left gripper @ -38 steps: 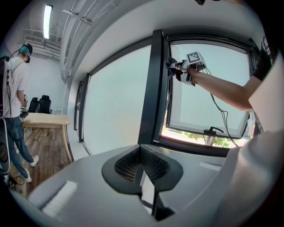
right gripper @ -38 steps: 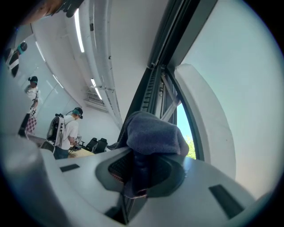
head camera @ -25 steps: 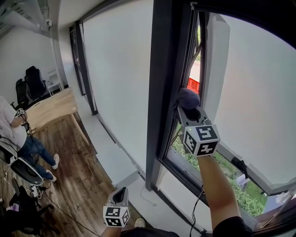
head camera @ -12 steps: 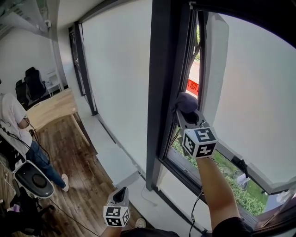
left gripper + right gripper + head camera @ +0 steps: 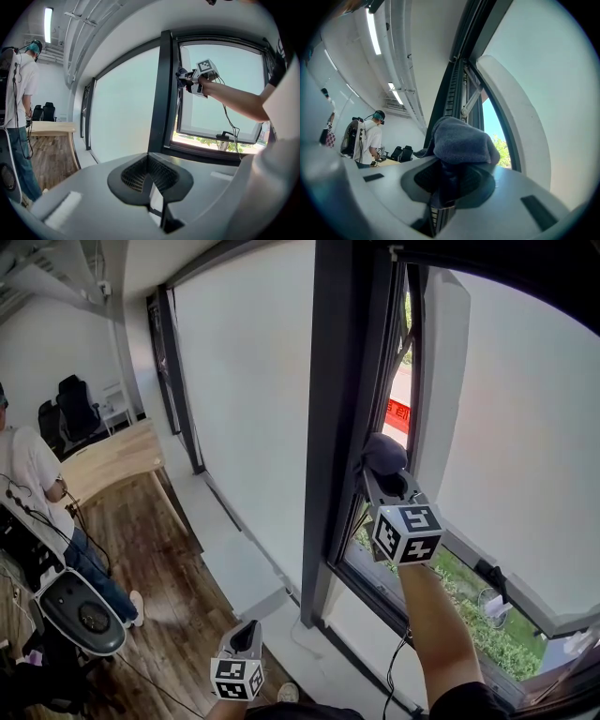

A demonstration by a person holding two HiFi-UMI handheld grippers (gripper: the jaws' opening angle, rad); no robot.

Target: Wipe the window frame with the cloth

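Daylight fills the open window [image 5: 511,427], where the right hand-held gripper [image 5: 386,472] is clamped on the grey cloth [image 5: 382,452], bunched against the dark window frame [image 5: 339,427] at its inner edge. Press the wad flat and stroke along the frame (the hinge arm [image 5: 471,101] could snag it). The left hand-held gripper [image 5: 246,636] hangs low, jaws together, empty.

Underfoot: you stand over a wood-plank floor [image 5: 159,559], pale ledge [image 5: 234,549] along the glazing | Your left: white wall [image 5: 52,352], light wooden desk [image 5: 112,460], black office chairs [image 5: 75,399] | Ahead: frosted panes [image 5: 248,399] in a dark window frame [image 5: 328,427], open sash [image 5: 506,427] over greenery [image 5: 487,634] | Above you: ceiling strip lights [image 5: 372,30] lit.
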